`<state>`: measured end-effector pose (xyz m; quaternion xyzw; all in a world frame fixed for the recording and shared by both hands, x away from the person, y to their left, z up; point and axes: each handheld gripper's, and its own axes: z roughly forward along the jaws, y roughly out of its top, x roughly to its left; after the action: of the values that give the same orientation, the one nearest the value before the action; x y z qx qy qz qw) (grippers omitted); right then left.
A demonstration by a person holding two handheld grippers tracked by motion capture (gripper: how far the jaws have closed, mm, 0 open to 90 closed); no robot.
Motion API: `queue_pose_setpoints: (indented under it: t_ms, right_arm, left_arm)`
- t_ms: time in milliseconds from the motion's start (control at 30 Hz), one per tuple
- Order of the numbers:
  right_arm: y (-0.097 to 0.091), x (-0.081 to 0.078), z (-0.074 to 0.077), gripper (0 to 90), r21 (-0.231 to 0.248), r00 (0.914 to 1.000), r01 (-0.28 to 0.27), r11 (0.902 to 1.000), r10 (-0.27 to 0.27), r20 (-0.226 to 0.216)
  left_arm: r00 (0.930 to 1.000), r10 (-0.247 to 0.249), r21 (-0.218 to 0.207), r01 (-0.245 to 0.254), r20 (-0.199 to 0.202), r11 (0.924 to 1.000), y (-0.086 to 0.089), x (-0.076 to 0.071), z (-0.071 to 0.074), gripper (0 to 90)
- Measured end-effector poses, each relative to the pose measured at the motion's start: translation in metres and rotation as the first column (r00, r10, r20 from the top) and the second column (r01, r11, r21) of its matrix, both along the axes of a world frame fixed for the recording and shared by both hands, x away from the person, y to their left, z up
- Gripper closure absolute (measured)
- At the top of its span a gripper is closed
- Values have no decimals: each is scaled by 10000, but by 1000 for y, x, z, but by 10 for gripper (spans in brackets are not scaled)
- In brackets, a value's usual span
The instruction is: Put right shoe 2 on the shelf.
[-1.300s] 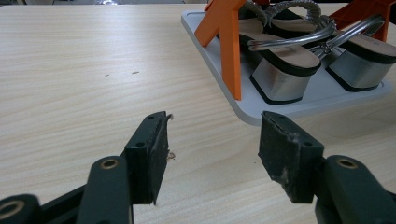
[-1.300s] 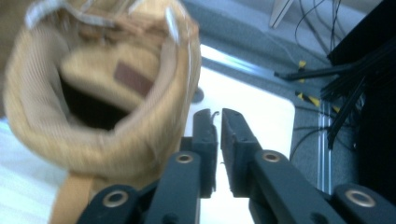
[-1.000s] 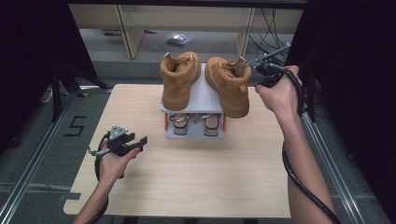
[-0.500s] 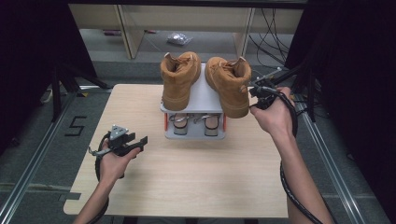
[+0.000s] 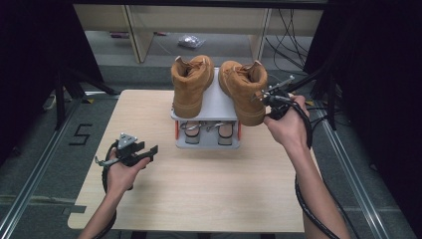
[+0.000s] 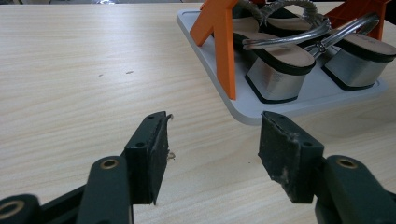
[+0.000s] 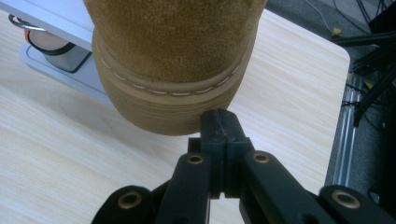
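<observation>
- Nearest, the left gripper [image 5: 133, 151] rests on the table [image 5: 209, 194], jaws wide apart and empty, unmoved.
- Farther off, the right gripper [image 5: 270, 97] has dropped beside the right boot [image 5: 244, 91], jaws pressed together on nothing, tips at its toe sole.
- That boot overhangs the shoe rack [image 5: 216, 102]; probably a nudge inward follows.

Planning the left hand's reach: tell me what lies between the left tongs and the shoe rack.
Bare tabletop separates the left tongs from the shoe rack, seen in the left gripper view.
</observation>
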<state>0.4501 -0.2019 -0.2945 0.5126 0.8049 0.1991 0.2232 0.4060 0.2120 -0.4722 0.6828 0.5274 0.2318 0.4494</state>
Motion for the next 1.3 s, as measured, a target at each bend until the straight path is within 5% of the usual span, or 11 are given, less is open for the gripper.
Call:
queue_pose_setpoints:
  t_ms: [400, 1300]
  right_arm:
    - [12, 3, -2, 900, 251, 9999, -124, 9996, 124, 2]
    - [38, 23, -5, 900, -9, 9983, -560, 9984, 560, 169]
  left_arm:
    - [10000, 17, -14, -17, 10, 10000, 0, 0, 1, 420]
    - [10000, 55, 34, -55, -41, 10000, 3, -1, -2, 420]
